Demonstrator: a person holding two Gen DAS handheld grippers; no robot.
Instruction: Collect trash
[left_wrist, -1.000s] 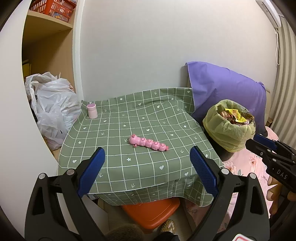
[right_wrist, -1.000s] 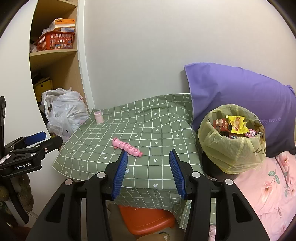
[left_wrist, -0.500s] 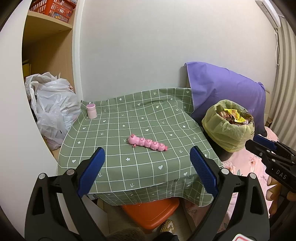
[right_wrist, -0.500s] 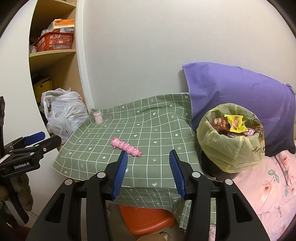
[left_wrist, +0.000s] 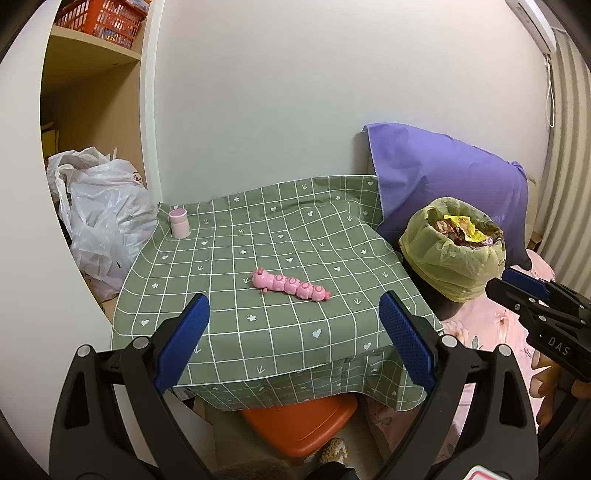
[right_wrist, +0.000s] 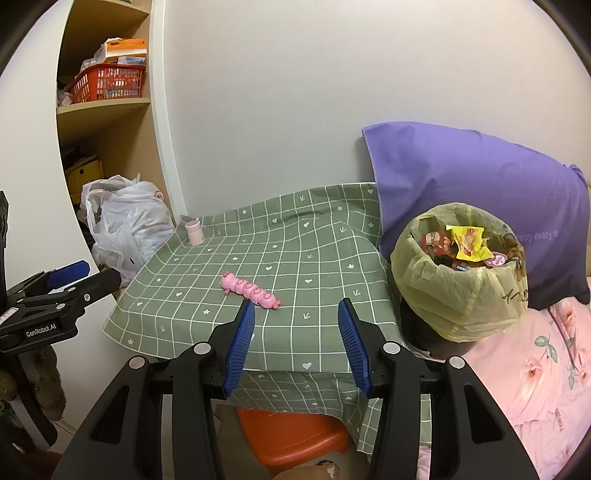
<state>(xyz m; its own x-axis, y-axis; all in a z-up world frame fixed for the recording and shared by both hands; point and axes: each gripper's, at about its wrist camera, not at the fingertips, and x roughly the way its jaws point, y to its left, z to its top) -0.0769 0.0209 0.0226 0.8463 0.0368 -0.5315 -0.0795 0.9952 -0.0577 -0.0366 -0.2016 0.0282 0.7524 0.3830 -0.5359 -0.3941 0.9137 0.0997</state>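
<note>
Item: pink caterpillar toy (left_wrist: 290, 285), segmented, lying flat near the middle of the green checked tablecloth (left_wrist: 229, 258). Long axis runs from head at the far left to tail at the near right. It lies ahead of both tools, touching neither. From the left gripper (left_wrist: 293, 345) it sits almost dead centre between the fingers; from the right gripper (right_wrist: 296, 345) it sits ahead and left, just beyond the left finger tip. Judged nearer the left gripper's line, so that hand seems better placed if the toy counts as trash.

Left gripper: jaws spread wide, holding nothing.
Right gripper: jaws apart, narrower than the left, holding nothing.

Container: bin lined with a yellow-green trash bag (right_wrist: 461, 291), just off the table's right edge, against the purple pillow (right_wrist: 480, 177). Contents: heaped wrappers, one bright yellow on top; nearly full.

Other: small pink bottle (left_wrist: 179, 223), upright at the cloth's far left corner, possibly capped. White plastic bag (left_wrist: 103, 221) beside the shelf, contents not visible.
</note>
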